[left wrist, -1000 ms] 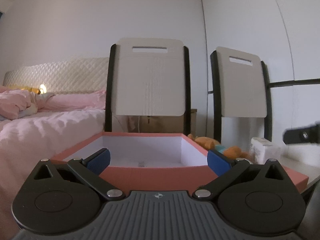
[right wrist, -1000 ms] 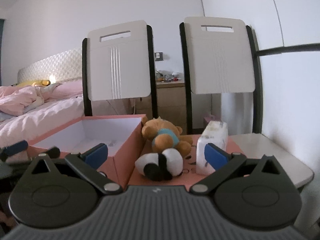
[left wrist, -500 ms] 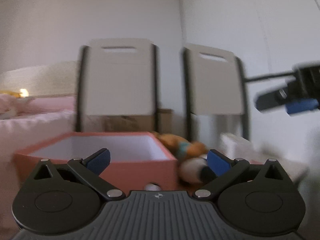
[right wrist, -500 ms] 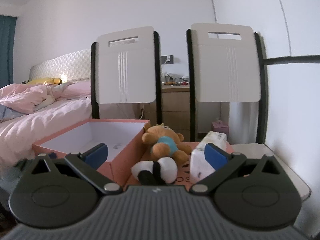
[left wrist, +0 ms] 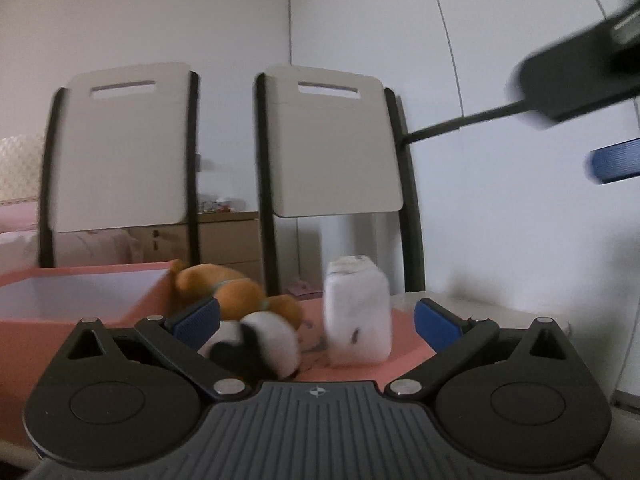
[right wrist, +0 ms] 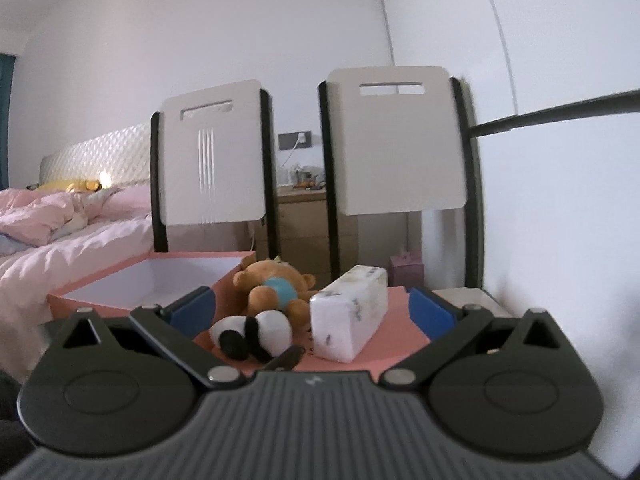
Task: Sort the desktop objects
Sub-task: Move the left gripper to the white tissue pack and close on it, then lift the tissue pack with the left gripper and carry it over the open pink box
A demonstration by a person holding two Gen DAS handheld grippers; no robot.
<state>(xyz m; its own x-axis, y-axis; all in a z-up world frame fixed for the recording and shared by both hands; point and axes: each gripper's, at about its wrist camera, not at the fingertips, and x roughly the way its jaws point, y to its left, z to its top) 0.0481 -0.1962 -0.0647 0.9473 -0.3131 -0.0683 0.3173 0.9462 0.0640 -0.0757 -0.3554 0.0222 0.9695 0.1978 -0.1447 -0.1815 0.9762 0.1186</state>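
Observation:
An open pink box [right wrist: 160,280] [left wrist: 80,292] stands at the left of the table. Beside it, on a flat pink lid [right wrist: 396,320] [left wrist: 404,344], lie a brown teddy bear [right wrist: 276,284] [left wrist: 232,292], a black-and-white panda plush [right wrist: 252,332] [left wrist: 256,340] and a white tissue pack [right wrist: 352,312] [left wrist: 356,316]. My left gripper [left wrist: 316,320] is open and empty, low and close in front of the panda and tissue pack. My right gripper [right wrist: 312,308] is open and empty, slightly higher, facing the same objects. It shows blurred at the upper right of the left wrist view [left wrist: 600,120].
Two white folding chairs [right wrist: 212,152] [right wrist: 400,140] stand behind the table. A bed with pink bedding [right wrist: 60,224] is at the left. A wooden nightstand [right wrist: 304,220] sits between the chairs. A white wall [right wrist: 560,200] is close on the right. A dark pen-like object [right wrist: 286,358] lies by the panda.
My left gripper has swung right, from facing the open box to facing the plush toys and tissue pack. My right gripper has risen and moved slightly back. Both stayed open.

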